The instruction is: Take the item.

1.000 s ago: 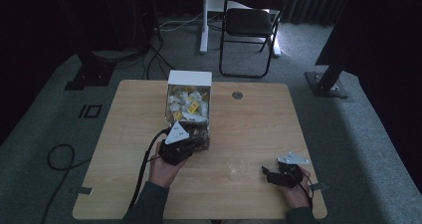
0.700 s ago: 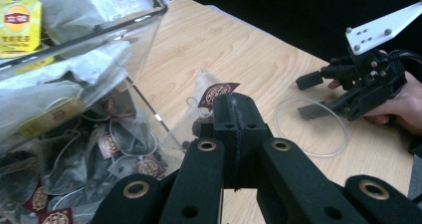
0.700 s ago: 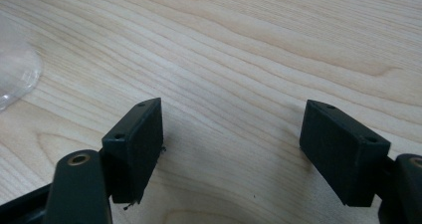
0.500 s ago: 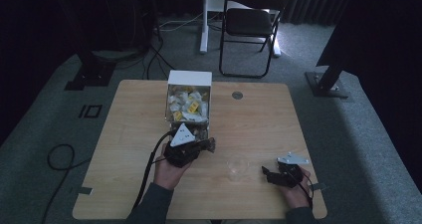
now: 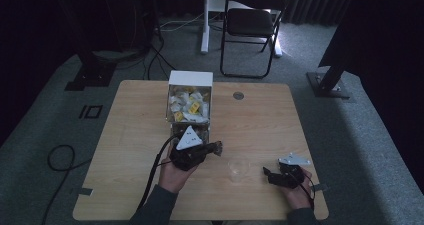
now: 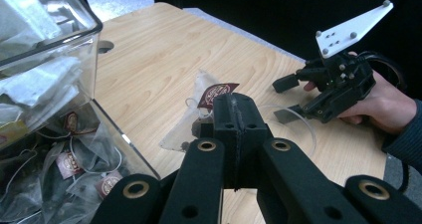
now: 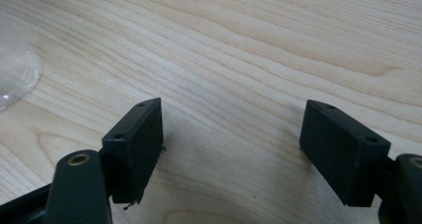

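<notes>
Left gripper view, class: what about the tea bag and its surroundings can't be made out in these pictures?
- Tea bag: the left gripper covers its near part, so how much is pinched is hidden.
- Tag: print too small to read.
- Clear cup: the jaws cover its near rim; in the right gripper view the left edge cuts it off.
- Clear box: cut off by the edge; bag count unclear.

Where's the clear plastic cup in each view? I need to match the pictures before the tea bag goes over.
High view: the clear cup stands low of centre on the table, between the two grippers.
Left gripper view: its rim shows right of centre, just past the shut jaws.
Right gripper view: a clear curved edge at the far left, probably the cup.
Shared landmark: the light wooden table.
</notes>
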Demonstrator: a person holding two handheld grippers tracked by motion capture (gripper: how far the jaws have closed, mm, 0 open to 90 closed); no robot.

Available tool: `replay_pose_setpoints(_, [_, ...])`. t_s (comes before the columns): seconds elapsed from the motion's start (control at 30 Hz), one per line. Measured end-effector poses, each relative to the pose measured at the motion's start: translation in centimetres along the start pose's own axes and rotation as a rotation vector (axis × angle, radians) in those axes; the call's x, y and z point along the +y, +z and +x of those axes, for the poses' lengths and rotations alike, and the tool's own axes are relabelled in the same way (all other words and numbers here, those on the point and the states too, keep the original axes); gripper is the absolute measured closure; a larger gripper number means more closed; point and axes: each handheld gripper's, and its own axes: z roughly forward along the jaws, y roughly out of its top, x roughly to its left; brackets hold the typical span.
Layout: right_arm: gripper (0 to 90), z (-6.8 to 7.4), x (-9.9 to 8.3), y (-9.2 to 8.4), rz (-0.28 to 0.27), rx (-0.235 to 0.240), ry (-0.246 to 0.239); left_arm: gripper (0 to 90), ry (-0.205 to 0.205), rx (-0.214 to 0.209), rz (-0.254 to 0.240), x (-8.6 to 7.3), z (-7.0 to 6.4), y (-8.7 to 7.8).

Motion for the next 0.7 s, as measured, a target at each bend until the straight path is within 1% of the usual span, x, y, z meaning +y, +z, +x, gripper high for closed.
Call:
replay_pose_setpoints(0.43, [24.9, 0.0, 0.0, 0.0, 0.000, 0.000, 0.000, 90.0, 0.010, -0.026, 0.008, -0.1, -0.9, 0.6])
replay_pose_setpoints(0.7, [24.9, 0.0, 0.0, 0.0, 0.000, 0.000, 0.000, 90.0, 0.020, -0.051, 0.020, -0.2, -1.7, 1.4])
